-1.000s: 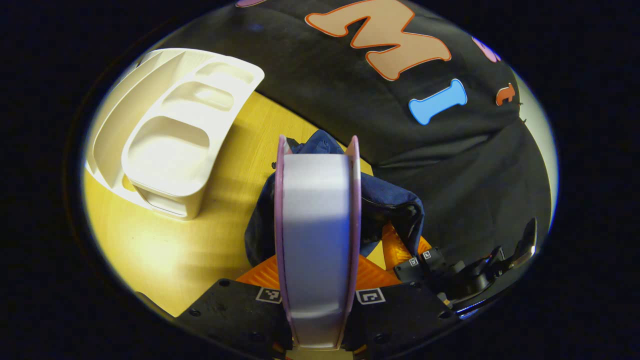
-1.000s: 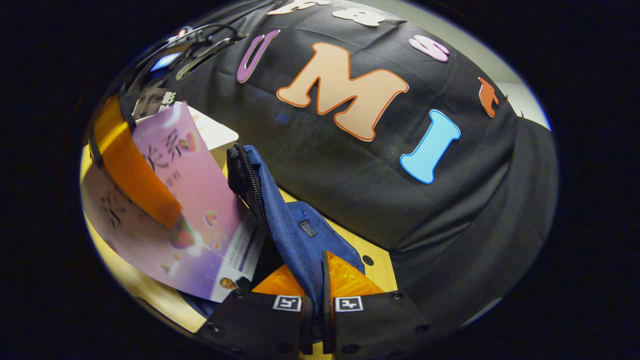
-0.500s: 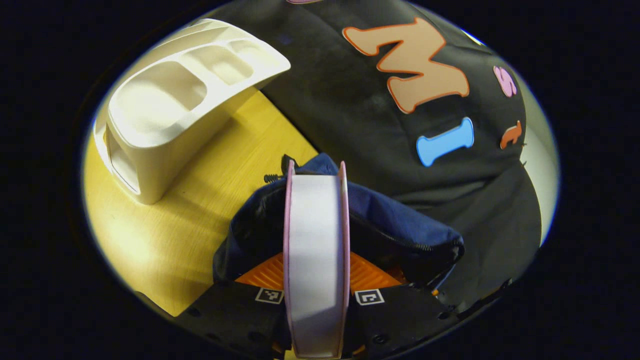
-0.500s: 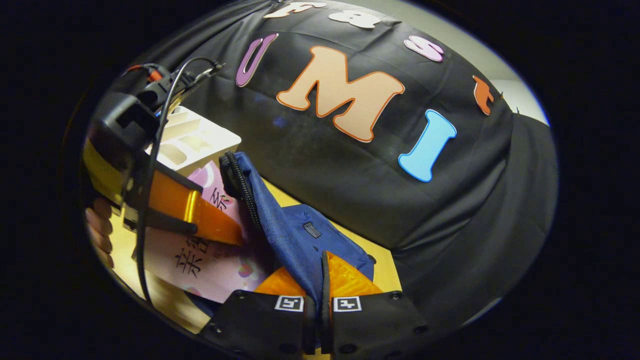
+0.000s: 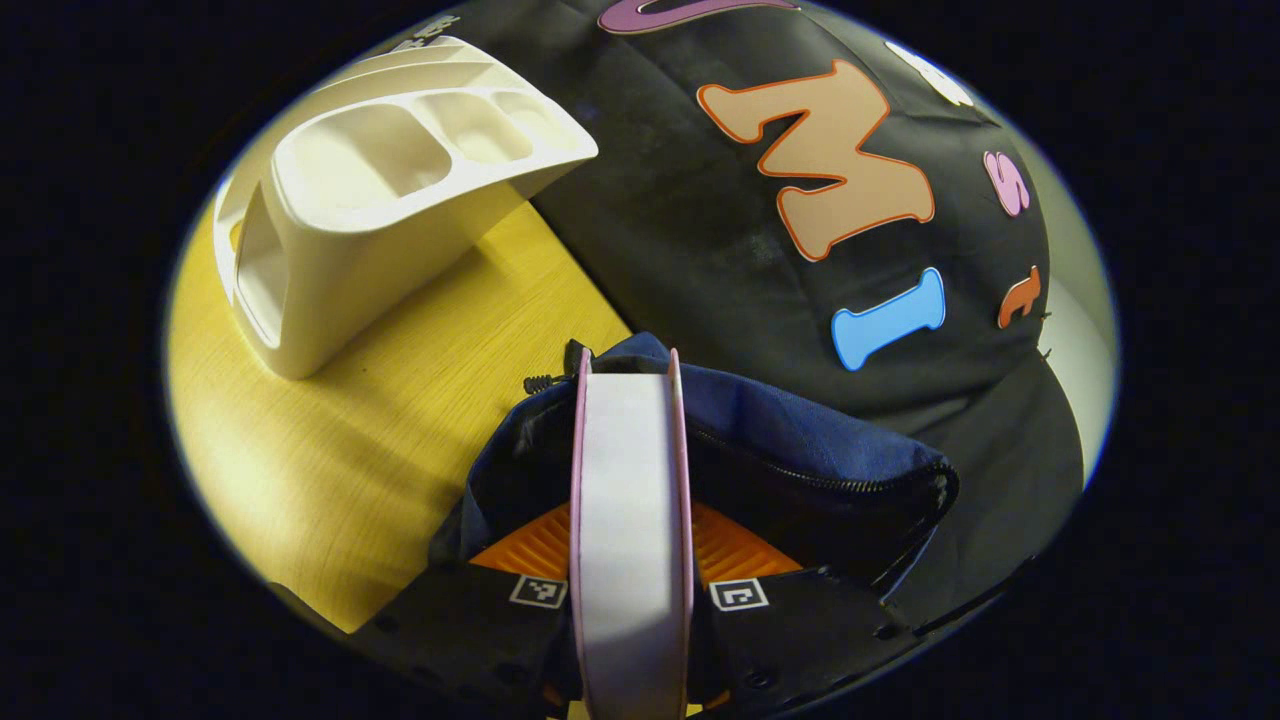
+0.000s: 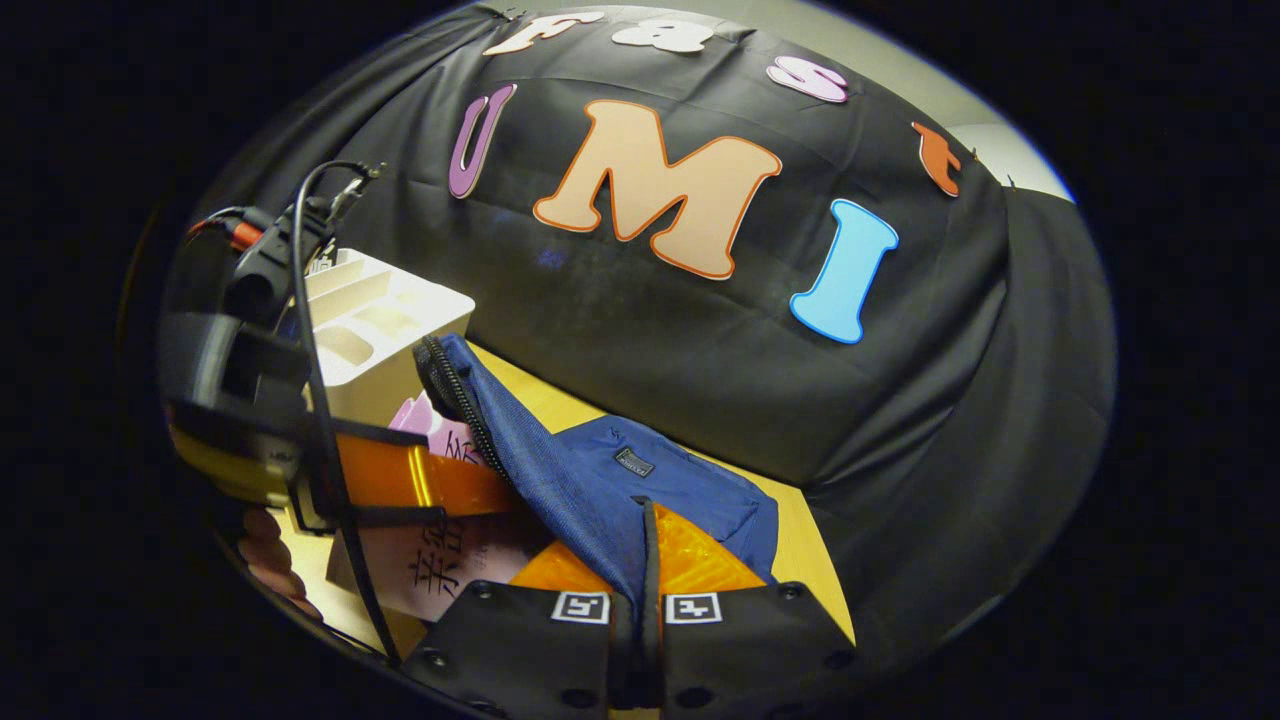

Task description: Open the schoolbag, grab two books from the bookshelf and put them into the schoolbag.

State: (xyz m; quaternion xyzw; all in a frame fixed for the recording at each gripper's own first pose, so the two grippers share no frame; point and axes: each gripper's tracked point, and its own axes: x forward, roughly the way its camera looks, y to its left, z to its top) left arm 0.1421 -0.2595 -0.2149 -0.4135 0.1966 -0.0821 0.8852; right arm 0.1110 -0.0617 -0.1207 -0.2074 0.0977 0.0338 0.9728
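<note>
Schoolbag [image 5: 790,440] lies open on the yellow desk [image 5: 340,450] in the left gripper view, and we see our left gripper [image 5: 630,520] clenched on a pink-edged book [image 5: 628,520] standing upright, its far end inside the bag's mouth. The white bookshelf [image 5: 390,220] sits far left. In the right gripper view, our right gripper [image 6: 648,540] pinches the blue bag's zipped edge between its fingers [image 6: 700,555], lifting it; the left gripper holds the book at left
</note>
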